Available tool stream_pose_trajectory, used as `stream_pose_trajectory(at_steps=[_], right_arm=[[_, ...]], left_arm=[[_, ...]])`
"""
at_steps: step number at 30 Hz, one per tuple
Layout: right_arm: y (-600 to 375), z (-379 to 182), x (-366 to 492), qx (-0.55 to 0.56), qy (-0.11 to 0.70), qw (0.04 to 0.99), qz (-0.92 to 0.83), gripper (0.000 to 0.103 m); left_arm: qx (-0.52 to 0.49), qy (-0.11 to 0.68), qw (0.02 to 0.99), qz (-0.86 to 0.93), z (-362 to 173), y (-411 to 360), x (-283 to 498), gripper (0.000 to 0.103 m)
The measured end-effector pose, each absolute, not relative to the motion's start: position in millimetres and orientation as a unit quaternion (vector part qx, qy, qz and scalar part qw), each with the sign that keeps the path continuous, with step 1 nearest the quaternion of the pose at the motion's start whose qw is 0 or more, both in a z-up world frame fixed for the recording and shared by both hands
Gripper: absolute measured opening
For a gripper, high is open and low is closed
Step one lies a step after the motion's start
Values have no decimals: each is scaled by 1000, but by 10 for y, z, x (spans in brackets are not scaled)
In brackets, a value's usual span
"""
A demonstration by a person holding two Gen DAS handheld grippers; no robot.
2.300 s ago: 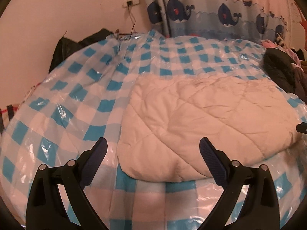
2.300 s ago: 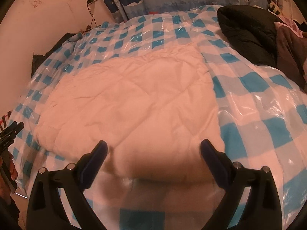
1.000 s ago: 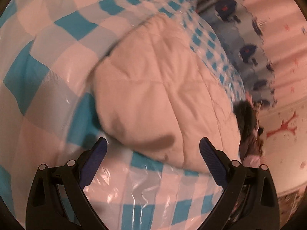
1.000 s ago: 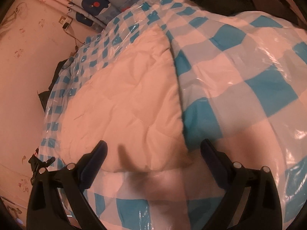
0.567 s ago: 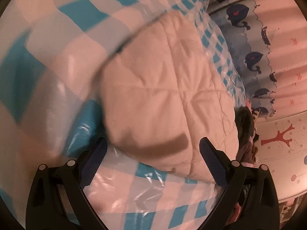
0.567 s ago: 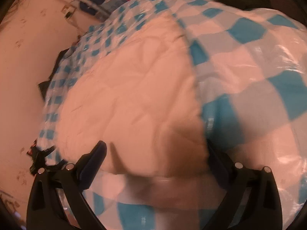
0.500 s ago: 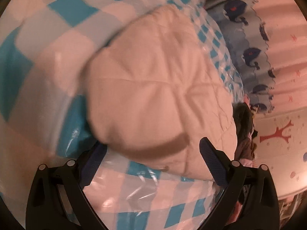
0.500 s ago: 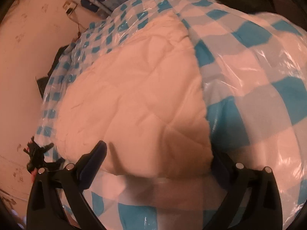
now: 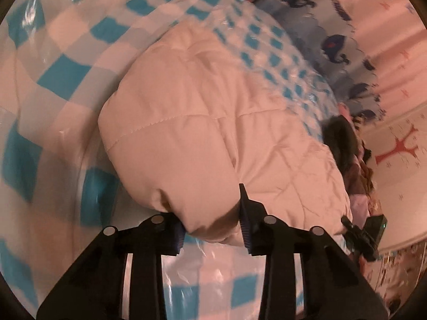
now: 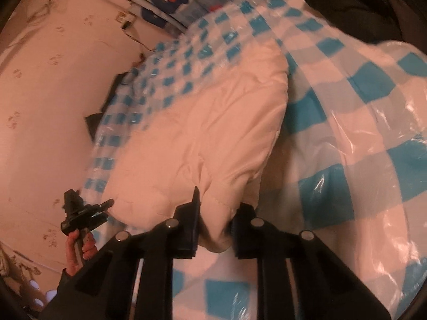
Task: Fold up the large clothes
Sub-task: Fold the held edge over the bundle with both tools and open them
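One puffy, quilted cream jacket [image 9: 202, 122] lies on a bed under a glossy blue-and-white checked plastic sheet [image 9: 66, 72]. The left hand-held gripper [image 9: 210, 226] is closing, its jaws narrow on the jacket's near rounded corner; the right hand-held gripper [image 10: 213, 229] is closing likewise on the other near corner. Bare sheet lies open on both outer sides. Beyond hang whale-print curtains [image 9: 333, 45], with a dark clothes heap [image 10: 347, 2] at the far right.

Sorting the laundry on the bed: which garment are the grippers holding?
The cream quilted jacket, pinched at its near edge by the left gripper and right gripper, both closing; the dark clothes lie untouched.
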State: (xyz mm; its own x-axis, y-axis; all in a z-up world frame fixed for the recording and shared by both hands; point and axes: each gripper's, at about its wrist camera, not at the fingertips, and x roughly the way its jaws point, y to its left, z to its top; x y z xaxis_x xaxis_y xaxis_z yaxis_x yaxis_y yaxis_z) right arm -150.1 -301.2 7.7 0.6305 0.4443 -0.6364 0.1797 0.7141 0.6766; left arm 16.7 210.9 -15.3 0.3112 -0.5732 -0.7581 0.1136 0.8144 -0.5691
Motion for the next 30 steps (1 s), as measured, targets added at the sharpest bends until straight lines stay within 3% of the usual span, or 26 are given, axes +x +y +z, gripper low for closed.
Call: stream_pose_trajectory(at_steps=[6, 8, 12, 16, 24, 26, 28, 30], right_arm=[[-2935, 358, -2185, 367, 430, 818, 107, 19], [-2875, 246, -2362, 364, 461, 802, 108, 21], [-2905, -124, -2495, 393, 505, 763, 86, 41], [-2964, -234, -2555, 421, 504, 751, 74, 45], [-2923, -487, -2433, 476, 496, 720, 93, 65], [-2865, -519, -2345, 475, 492, 723, 96, 64], [-2857, -445, -2339, 459, 478, 743, 90, 41], [-2830, -311, -2360, 444, 464, 761, 90, 28]], left_arm=[[-206, 548, 769, -256, 69, 2297, -471, 31], [-199, 562, 761, -254, -46, 2379, -694, 36], [-219, 587, 743, -237, -442, 2587, -868, 45], [-241, 574, 749, -228, -474, 2677, -887, 48], [-262, 571, 750, -206, -622, 2704, -773, 57], [-257, 575, 751, -198, -664, 2621, -714, 63], [-255, 579, 749, -196, -687, 2536, -638, 62], [-228, 577, 758, -200, -604, 2425, -616, 46]])
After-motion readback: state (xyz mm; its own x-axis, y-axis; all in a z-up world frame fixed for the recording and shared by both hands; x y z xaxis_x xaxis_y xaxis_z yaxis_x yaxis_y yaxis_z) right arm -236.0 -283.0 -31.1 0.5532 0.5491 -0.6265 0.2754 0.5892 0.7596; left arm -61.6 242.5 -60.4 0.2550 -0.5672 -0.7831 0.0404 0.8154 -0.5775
